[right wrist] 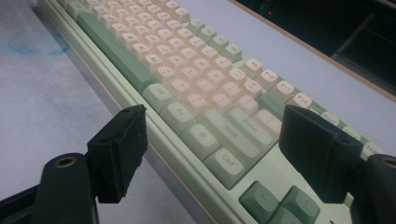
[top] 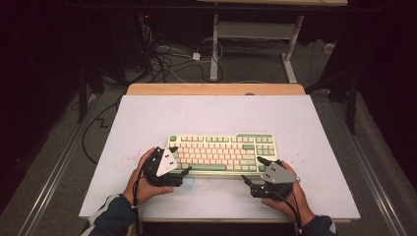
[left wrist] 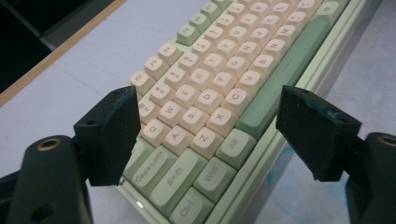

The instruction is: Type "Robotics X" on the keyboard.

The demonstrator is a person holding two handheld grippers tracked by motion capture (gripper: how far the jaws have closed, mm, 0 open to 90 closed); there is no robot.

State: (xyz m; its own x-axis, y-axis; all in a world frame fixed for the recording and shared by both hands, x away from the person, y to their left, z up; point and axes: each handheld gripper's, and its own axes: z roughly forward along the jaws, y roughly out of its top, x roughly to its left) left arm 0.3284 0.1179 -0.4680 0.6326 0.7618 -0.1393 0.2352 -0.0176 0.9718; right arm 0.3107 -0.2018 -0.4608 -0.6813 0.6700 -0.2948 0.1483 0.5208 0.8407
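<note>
A keyboard [top: 222, 153] lies on a white tabletop [top: 162, 118], cables [top: 167, 61] beyond.

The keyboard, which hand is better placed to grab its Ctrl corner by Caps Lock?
Left, probably. The left tongs stand open at the keyboard end with Caps Lock, Shift and Ctrl between their jaws. The right tongs sit open at the far end, by the arrow keys.

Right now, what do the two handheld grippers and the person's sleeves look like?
Both the left gripper and right gripper are black, each topped by a grey three-cornered plate and trailing a black cable. Their fingers are blocky black pads. The sleeves are dark blue with a light stripe.
</note>
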